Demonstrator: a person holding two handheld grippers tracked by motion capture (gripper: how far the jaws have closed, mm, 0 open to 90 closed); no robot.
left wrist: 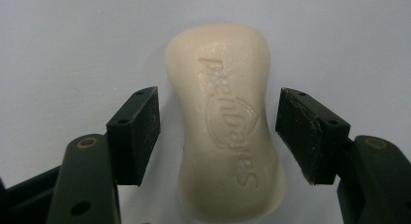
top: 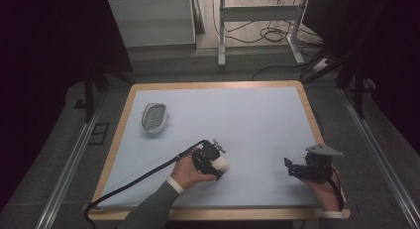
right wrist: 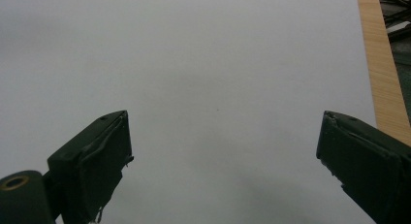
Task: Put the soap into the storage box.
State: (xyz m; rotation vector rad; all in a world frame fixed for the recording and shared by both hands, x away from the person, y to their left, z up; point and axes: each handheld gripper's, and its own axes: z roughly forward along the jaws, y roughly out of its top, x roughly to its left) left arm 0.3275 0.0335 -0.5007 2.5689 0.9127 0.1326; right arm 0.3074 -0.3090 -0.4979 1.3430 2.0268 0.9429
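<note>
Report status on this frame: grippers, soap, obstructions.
Left gripper open, jaws straddling the soap bar, pads not touching. Right gripper open, nothing between its jaws. Soap dish far left on the mat. Nothing in the way.

Dim room: grey floor (top: 49,140), white frame (top: 257,21), cables (top: 272,35) behind the table (top: 213,85).

I see a waxy, smooth cream soap bar (left wrist: 228,132) with embossed lettering, matt black plastic pads (left wrist: 138,132) on my left tongs (left wrist: 220,134), and a bench (top: 346,211) with pale matt sheeting and a light wood rim.
</note>
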